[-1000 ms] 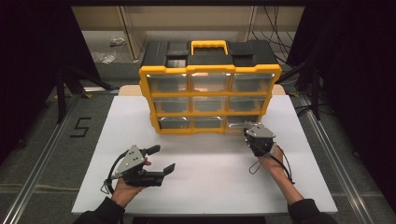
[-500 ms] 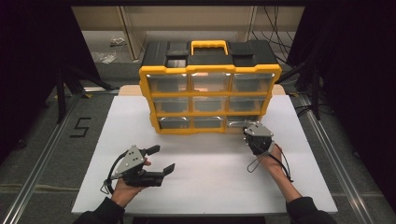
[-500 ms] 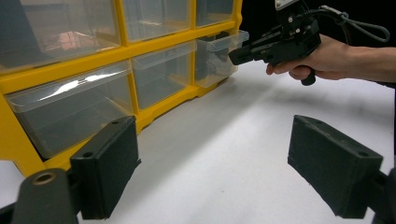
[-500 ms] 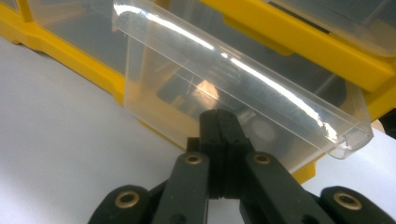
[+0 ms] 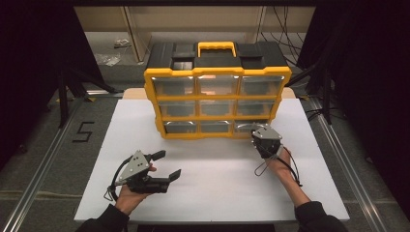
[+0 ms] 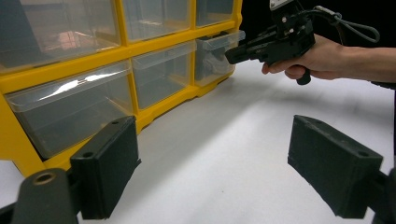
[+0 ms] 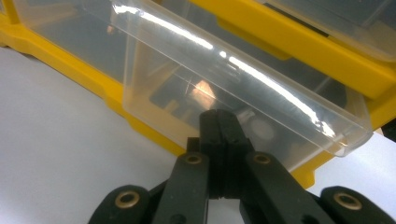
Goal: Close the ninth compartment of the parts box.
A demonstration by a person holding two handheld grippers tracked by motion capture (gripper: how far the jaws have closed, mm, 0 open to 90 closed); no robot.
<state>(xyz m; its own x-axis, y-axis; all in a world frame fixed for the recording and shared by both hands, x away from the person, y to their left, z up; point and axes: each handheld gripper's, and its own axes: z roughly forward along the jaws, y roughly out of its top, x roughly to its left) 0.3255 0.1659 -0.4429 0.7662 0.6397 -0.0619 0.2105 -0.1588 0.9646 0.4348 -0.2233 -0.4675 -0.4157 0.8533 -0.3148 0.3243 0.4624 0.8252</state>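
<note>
So there's a yellow and black drawer organizer (image 5: pixel 217 96) sitting toward the far edge of the white table (image 5: pixel 217 193), roughly centered, with a yellow carry handle (image 5: pixel 216 47) on top and three rows of three clear drawers. The one that matters is the bottom-right drawer (image 7: pixel 243 98). It's sticking out a little from the frame compared to its neighbours, and you can see that pretty clearly in the left gripper view, where its front lip juts past the yellow rail.

The right gripper (image 5: pixel 263 137) is right up against that drawer near the right side of the table, held in the person's right hand (image 5: pixel 278 164). In the right gripper view its fingers (image 7: pixel 219 128) are pressed together with no gap, tips touching the front of the drawer low down. I honestly can't tell whether they've pinched a bit of the drawer front between them or are just closed against it. The plastic is clear, so it's hard to read.

The left gripper (image 5: pixel 162 166) is well away from the organizer, near the front-left part of the table, held in the left hand (image 5: pixel 128 195). Its fingers (image 6: pixel 109 163) are spread wide apart with nothing between them, just bare table. It's angled toward the organizer.
</note>
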